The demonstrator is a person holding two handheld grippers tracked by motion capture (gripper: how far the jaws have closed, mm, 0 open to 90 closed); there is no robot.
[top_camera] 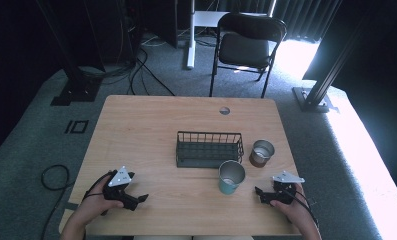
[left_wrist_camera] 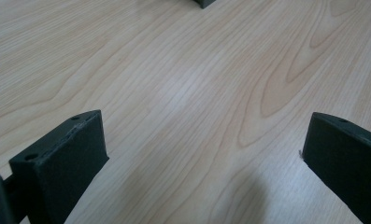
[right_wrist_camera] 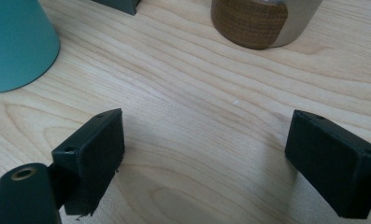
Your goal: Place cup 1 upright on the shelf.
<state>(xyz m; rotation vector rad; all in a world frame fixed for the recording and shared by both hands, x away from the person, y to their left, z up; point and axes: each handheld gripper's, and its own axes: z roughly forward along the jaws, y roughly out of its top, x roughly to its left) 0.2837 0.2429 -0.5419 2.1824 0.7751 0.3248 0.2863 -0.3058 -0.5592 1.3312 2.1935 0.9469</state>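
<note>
Left gripper (top_camera: 128, 192), jaws wide and empty, rests at the near left edge. Teal cup (top_camera: 231, 176) stands at ten o'clock from the nearer right gripper (top_camera: 266, 196), also wide; brown-banded metal cup (top_camera: 261, 152) at twelve, wire basket (top_camera: 209, 148) beyond.

On the light wooden table (top_camera: 151, 120), the dark wire basket (top_camera: 209, 148) sits near the middle. The wood-banded metal cup (top_camera: 261, 152) stands just beside its right end, and the teal metal cup (top_camera: 231, 176) stands just before its right front corner. My left gripper (top_camera: 141, 199) rests near the front left, my right gripper (top_camera: 258, 193) front right, before both cups.
</note>
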